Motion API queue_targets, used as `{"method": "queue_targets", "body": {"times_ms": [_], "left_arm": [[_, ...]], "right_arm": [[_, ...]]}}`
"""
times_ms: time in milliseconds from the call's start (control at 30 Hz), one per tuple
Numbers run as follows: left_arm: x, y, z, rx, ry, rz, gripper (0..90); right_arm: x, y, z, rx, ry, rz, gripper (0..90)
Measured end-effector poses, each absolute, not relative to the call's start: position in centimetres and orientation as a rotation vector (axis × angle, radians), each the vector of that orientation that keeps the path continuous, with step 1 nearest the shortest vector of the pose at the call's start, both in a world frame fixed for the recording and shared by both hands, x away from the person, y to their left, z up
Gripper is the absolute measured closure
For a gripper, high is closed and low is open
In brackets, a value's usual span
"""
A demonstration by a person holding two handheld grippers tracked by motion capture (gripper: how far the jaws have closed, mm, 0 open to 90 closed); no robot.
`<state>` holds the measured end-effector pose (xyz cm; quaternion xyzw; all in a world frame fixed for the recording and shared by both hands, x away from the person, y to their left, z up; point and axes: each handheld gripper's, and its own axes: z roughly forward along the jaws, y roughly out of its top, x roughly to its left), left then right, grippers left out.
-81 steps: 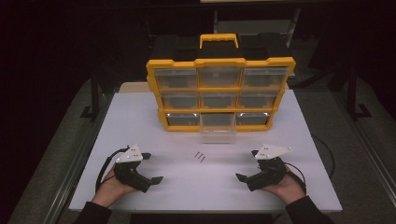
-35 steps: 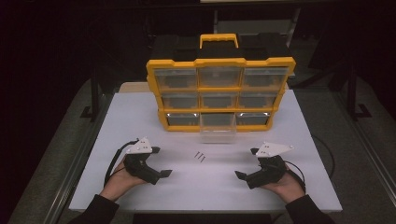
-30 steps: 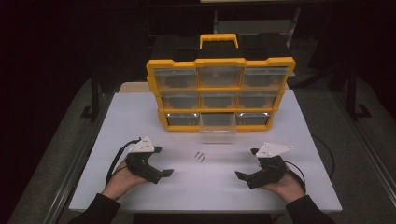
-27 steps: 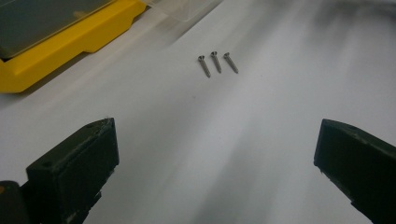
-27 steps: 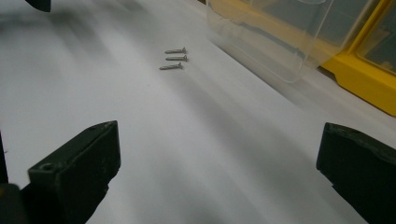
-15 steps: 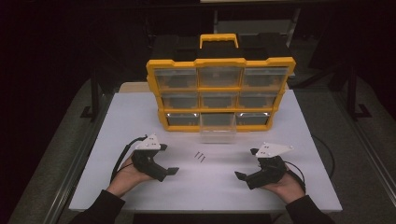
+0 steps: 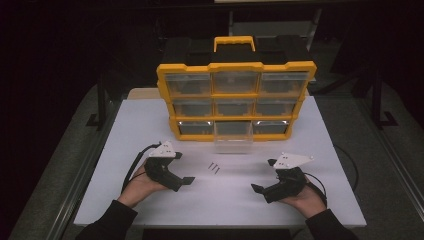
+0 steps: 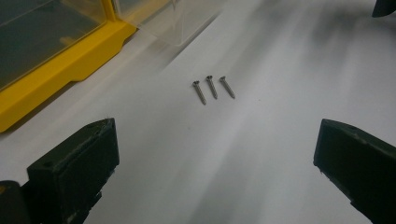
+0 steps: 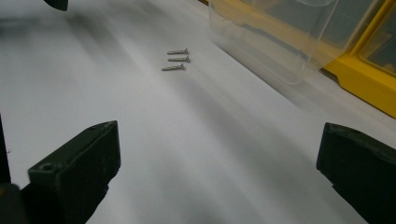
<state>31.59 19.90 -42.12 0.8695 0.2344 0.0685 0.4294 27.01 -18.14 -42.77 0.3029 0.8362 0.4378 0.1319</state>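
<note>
- High view: three screws (image 7: 214,167) lie side by side on the white table (image 7: 150,120), just in front of the clear drawer (image 7: 233,134) pulled out of the bottom row of the yellow organizer (image 7: 235,100). Their long axes run roughly front to back, slightly slanted. The left gripper (image 7: 181,170) sits near them at their left, jaws spread and holding nothing. The right gripper (image 7: 264,176) rests farther off at their right, likewise released. Bare tabletop lies between each gripper and the screws, and more along the near edge.
- Left gripper view: the screws (image 8: 212,88) lie ahead between the two wide-apart jaws, heads pointing away, tips toward the camera. The organizer's yellow base edge (image 8: 60,74) runs close at the left; open white surface lies to the right. This view shows the screw heads, too small to make out from above.
- Right gripper view: the screws (image 9: 176,59) lie crosswise, stacked one above another, heads to the right. The clear drawer's corner (image 9: 280,42) stands just beyond them.
</note>
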Motion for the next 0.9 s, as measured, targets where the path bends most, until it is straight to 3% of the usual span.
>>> {"method": "queue_targets", "body": {"times_ms": [900], "left_arm": [[32.8, 17.7, -42.0, 2.183, 0.564, 0.167, 0.0]], "right_arm": [[27.0, -18.0, -42.8, 0.873, 2.436, 1.272, 0.0]]}}
